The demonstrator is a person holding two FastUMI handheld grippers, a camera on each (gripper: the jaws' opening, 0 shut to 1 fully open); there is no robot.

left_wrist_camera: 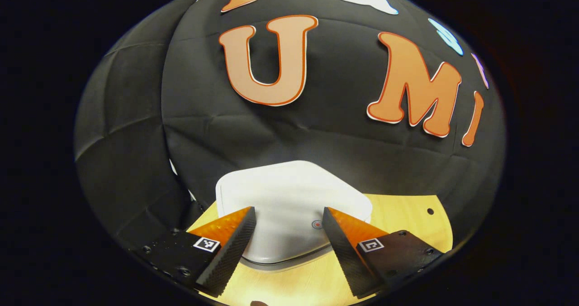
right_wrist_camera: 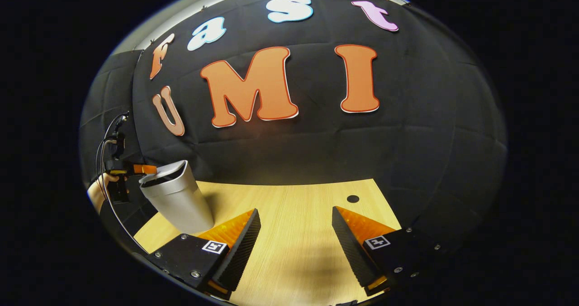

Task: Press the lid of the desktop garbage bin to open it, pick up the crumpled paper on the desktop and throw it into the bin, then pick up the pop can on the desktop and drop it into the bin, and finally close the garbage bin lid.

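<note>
The desktop bin's white lid (left_wrist_camera: 289, 193) lies just beyond and below my left gripper (left_wrist_camera: 289, 213), which is open, its fingers wide apart over the lid's near edge. A small red round mark (left_wrist_camera: 317, 224) sits on the lid by the right finger. In the right gripper view the grey bin (right_wrist_camera: 176, 202) stands at the table's left end, with the left gripper (right_wrist_camera: 149, 169) hovering at its top, held by a hand (right_wrist_camera: 97, 193). My right gripper (right_wrist_camera: 295, 212) is open above bare wood, with nothing between its fingers.
The light wooden table (right_wrist_camera: 298, 251) runs up to the black cloth wall. A small dark hole (right_wrist_camera: 353, 198) marks the tabletop at the back right, also seen as a hole (left_wrist_camera: 430, 211) to the right of the bin. Cables (right_wrist_camera: 106, 143) trail from the left gripper.
</note>
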